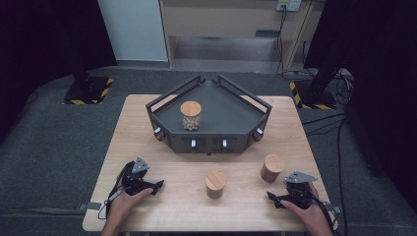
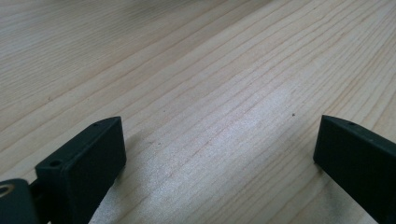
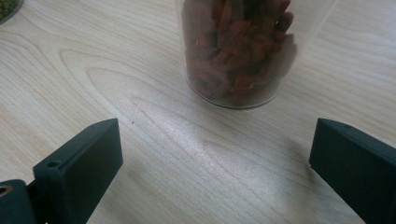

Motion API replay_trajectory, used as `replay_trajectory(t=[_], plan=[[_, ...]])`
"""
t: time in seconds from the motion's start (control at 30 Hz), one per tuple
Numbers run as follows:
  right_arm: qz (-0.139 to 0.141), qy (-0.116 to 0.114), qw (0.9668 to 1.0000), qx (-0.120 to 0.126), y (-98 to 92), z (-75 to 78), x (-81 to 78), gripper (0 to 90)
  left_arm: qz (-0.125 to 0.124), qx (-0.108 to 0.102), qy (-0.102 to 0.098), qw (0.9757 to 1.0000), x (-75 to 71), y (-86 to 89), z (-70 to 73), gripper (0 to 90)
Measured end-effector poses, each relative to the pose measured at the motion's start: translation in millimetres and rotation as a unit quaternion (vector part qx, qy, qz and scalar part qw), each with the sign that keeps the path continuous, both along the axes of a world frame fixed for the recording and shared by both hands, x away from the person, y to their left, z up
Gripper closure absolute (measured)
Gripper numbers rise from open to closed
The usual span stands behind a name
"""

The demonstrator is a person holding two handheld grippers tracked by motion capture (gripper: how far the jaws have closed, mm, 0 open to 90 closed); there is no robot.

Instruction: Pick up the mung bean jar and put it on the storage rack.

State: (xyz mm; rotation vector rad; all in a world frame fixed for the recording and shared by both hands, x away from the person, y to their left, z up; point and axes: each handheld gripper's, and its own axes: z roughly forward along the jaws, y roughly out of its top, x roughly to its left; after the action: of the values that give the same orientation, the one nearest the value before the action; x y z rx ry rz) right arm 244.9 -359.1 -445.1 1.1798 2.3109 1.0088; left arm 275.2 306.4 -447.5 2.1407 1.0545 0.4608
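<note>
Now, the right gripper [image 1: 276, 198] rests low on the wooden table [image 1: 162, 211], jaws spread wide with nothing between them, and the jar of red-brown dried fruit [image 3: 240, 51] stands dead ahead of it, just beyond the jaw tips and apart from them. That jar [image 1: 271, 168] stands upright, long axis vertical, wooden lid on top, so a straight push forward looks like the move that would bring the jaws around its glass wall. It sits well nearer the right gripper than the left gripper [image 1: 156, 186], which lies far across from the jar, also gaping over bare wood. Left of the jar stands a second lidded jar [image 1: 215, 184]; beyond it, the dark tray [image 1: 255, 110] holds a third jar [image 1: 191, 115]. Pale, smooth wood underneath; grey carpet and black curtains around.
</note>
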Motion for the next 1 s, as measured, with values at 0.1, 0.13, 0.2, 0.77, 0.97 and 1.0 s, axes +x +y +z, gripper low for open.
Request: replay_trajectory(t=[0.1,0.13,0.2,0.77,0.97,1.0], plan=[[-0.001,-0.005,1.0,-0.002,-1.9,5.8,-4.0,3.2,0.0,0.0,0.0,1.0,0.0,0.0,0.0,1.1],[-0.002,-0.006,1.0,-0.001,-2.9,7.0,-6.2,3.1,0.0,0.0,0.0,1.0,0.0,0.0,0.0,1.1],[-0.001,-0.007,1.0,0.001,-5.1,8.3,-9.9,3.4,0.0,0.0,0.0,1.0,0.0,0.0,0.0,1.1],[0.024,-0.003,0.9997,0.004,-3.4,14.6,-26.5,4.0,0.0,0.0,0.0,1.0,0.0,0.0,0.0,1.1],[0.038,0.001,0.9993,-0.001,4.4,16.4,-29.4,4.0,0.0,0.0,0.0,1.0,0.0,0.0,0.0,1.1],[0.041,0.002,0.9991,-0.002,6.0,16.9,-29.8,4.0,0.0,0.0,0.0,1.0,0.0,0.0,0.0,1.1]])
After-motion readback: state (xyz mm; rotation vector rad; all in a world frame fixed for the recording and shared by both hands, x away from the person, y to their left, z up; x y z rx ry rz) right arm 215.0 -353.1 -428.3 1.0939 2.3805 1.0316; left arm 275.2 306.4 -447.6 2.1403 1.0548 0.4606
